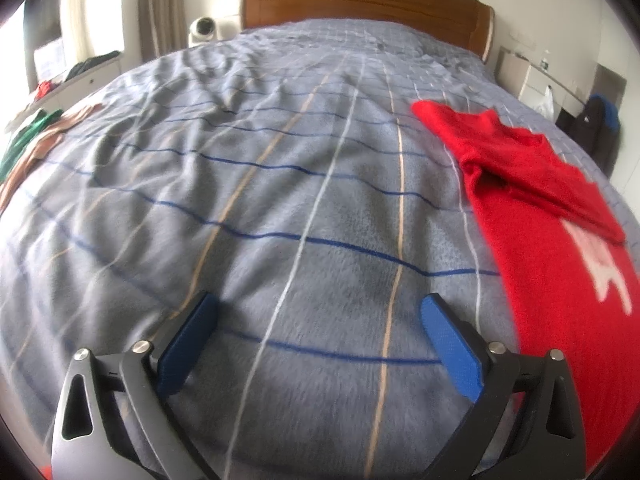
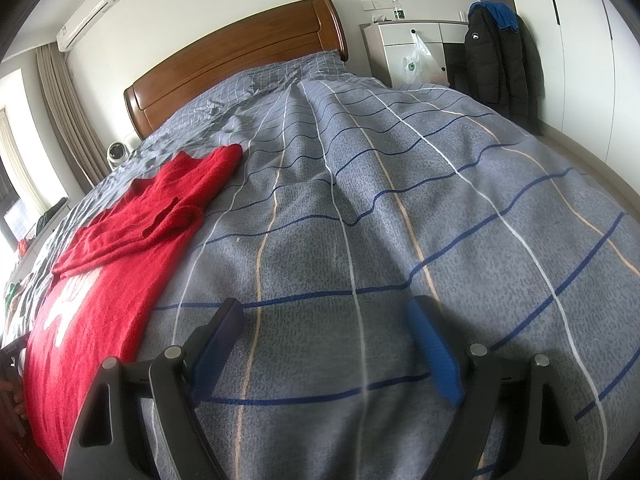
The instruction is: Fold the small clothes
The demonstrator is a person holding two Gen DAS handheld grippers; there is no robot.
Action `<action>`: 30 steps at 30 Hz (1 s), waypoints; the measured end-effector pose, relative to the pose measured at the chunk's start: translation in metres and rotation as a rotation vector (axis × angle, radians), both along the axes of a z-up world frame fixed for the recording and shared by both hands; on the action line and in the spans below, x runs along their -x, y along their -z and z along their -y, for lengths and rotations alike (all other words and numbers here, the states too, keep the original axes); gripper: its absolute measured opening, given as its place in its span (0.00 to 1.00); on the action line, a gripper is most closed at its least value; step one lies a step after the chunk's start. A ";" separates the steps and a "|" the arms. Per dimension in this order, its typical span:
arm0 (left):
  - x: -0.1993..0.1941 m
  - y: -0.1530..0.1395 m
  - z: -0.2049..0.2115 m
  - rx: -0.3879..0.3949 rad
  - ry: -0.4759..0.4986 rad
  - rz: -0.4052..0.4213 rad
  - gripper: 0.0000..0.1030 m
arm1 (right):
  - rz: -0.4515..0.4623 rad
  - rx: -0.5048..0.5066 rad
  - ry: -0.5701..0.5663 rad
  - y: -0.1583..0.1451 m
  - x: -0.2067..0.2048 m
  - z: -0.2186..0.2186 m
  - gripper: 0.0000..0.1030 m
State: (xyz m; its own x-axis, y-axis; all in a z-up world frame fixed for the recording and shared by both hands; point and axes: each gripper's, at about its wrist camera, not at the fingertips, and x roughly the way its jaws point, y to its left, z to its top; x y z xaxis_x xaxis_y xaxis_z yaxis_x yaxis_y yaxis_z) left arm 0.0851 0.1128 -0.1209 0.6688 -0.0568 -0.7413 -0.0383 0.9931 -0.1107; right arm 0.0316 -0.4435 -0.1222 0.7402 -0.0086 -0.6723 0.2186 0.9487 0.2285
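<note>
between both wide-open hand-held grippers, left [image 1: 318, 310] and right [image 2: 324, 314], lies the red sweater [image 1: 532, 184].

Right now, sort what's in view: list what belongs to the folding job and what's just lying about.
For the job:
red sweater, partly folded on the bed
left gripper, open, empty
right gripper, open, empty
blue checked bedcover, the work surface

Lying about:
black jacket
white plastic bag
green and brown clothes
small white fan
</note>
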 end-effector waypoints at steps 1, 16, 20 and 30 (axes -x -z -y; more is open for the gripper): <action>0.008 -0.008 -0.005 0.034 0.003 0.005 0.98 | -0.012 0.003 -0.003 -0.002 -0.001 -0.001 0.82; 0.099 -0.002 0.032 0.248 0.338 -0.310 0.89 | -0.331 -0.281 -0.313 -0.030 0.094 -0.088 0.82; 0.092 -0.001 0.034 0.243 0.372 -0.327 0.74 | -0.383 -0.277 -0.371 -0.009 0.100 -0.113 0.76; 0.095 0.002 -0.002 0.347 0.378 -0.371 0.02 | -0.446 -0.346 -0.389 0.006 0.086 -0.124 0.06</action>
